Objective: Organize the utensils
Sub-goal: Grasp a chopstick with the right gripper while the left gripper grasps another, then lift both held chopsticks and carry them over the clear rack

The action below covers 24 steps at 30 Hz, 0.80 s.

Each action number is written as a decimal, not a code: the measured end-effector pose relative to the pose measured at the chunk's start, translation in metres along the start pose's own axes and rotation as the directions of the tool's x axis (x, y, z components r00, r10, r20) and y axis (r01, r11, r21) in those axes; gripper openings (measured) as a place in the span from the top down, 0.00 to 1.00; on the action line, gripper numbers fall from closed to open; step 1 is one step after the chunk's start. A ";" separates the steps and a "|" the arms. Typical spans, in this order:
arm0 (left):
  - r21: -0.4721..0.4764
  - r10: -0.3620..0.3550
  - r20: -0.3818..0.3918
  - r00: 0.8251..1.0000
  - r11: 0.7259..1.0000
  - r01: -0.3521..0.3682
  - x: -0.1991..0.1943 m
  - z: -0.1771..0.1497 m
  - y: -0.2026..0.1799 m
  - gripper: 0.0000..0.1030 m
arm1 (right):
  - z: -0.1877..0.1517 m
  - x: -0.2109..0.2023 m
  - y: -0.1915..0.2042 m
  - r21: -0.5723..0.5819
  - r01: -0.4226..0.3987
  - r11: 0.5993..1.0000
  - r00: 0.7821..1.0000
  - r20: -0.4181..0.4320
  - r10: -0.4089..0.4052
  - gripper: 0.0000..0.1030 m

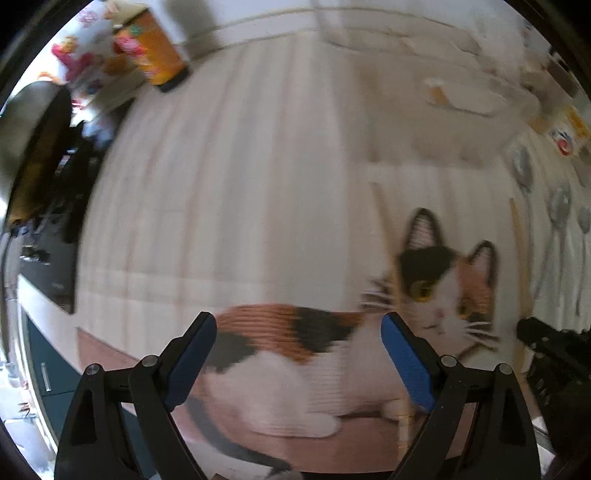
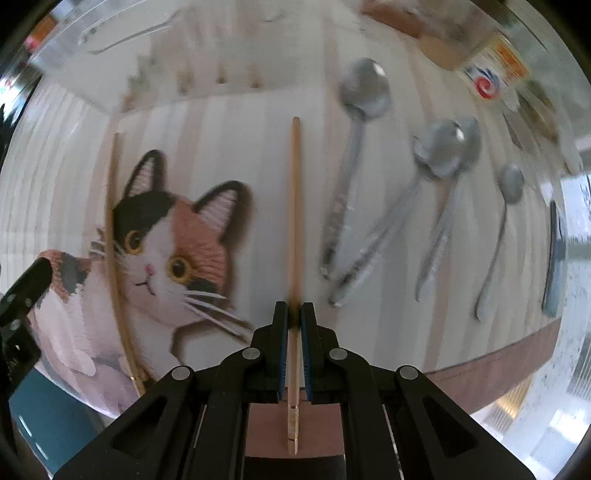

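My right gripper is shut on a wooden chopstick, which points straight ahead over the cat-print mat. A second chopstick lies on the mat to the left, across the cat picture. Several metal spoons lie on the mat to the right. My left gripper is open and empty above the cat picture; its black body shows at the left edge of the right wrist view. In the left wrist view the chopsticks and spoons sit at the far right.
A clear plastic organizer tray stands at the back of the mat. An orange box and colourful packets stand at the back left. Jars and packets crowd the back right. A dark flat object lies at the mat's right edge.
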<state>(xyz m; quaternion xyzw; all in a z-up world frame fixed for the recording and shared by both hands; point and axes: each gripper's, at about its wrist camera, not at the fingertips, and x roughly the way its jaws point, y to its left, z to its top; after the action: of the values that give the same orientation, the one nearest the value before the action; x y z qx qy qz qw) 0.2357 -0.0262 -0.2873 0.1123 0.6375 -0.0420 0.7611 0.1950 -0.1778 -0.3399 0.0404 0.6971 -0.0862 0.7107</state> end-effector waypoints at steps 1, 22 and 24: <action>0.008 -0.027 -0.019 0.999 1.000 0.028 0.004 0.001 -0.007 0.13 | -0.003 0.001 -0.004 0.016 -0.003 1.000 1.000 0.002 0.003 0.93; 0.056 -0.094 -0.103 0.990 0.993 0.100 0.025 -0.014 0.016 0.95 | 0.003 0.005 -0.048 0.104 -0.096 0.990 0.994 -0.031 0.100 0.93; 0.053 -0.100 -0.104 0.990 0.993 0.106 0.025 -0.014 0.021 0.95 | 0.008 0.007 -0.050 0.108 -0.128 0.986 0.990 -0.045 0.134 0.93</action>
<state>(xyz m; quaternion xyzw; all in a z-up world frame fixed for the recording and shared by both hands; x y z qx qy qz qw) 0.2311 -0.0008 -0.3118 0.1033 0.6786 -0.0939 0.7211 0.1944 -0.2287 -0.3433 0.1255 0.7057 -0.0746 0.6933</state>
